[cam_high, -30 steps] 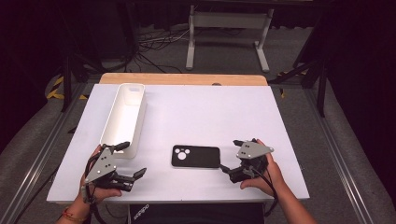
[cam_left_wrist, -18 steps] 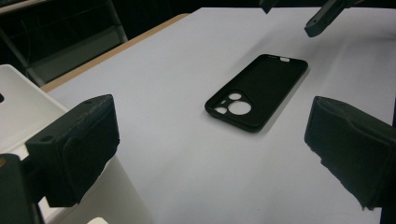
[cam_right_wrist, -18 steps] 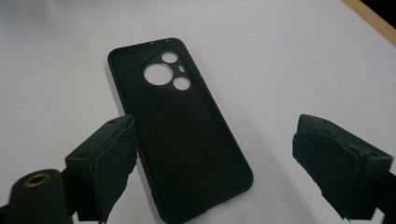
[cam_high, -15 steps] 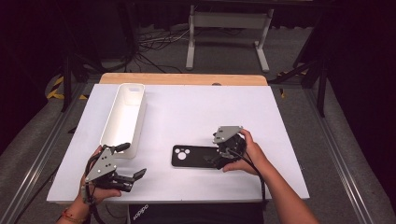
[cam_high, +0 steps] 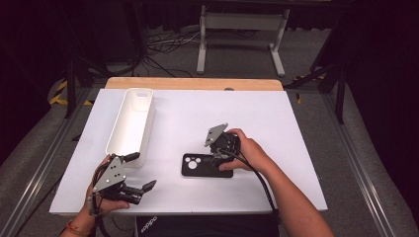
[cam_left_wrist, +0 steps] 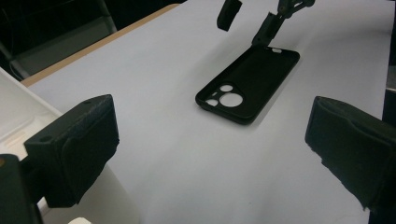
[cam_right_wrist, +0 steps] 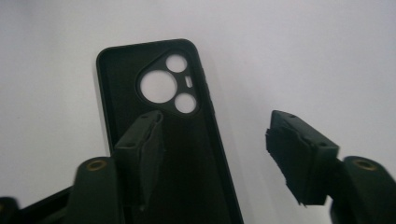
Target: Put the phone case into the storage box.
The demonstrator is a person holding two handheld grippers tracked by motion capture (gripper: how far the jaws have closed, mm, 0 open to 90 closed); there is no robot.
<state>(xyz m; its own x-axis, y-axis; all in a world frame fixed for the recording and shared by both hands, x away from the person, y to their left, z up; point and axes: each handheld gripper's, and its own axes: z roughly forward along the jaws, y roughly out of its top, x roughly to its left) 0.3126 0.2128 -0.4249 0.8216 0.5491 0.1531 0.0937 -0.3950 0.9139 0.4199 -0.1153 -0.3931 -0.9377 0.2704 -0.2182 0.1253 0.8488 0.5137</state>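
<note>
Right claw, high view: the right gripper (cam_high: 217,157) is now sitting over the right end of the flat black rubbery phone case with round camera cut-outs (cam_high: 200,165), having travelled in from the table's right side; its jaws have just been closing and are standing partly open.
Left claw, high view: the left gripper (cam_high: 141,174) is hovering at the near left corner, jaws spread wide and gripping nothing, where it was a second ago.
Case position, high view: lying flat on the white table top (cam_high: 276,123), near its front edge, just right of the long white plastic tray (cam_high: 131,126).
Left gripper view: the far claw is straddling the case's far edge (cam_left_wrist: 247,77); one jaw is dipping inside the shell, the other hanging outside.
Right gripper view: the case (cam_right_wrist: 140,84) is lying hollow side up, its side wall running between the two jaws; the pads are not yet pressing on it.
Meaning: by my judgement the pick-up is beginning, and the squeeze on the wall is still pending.
</note>
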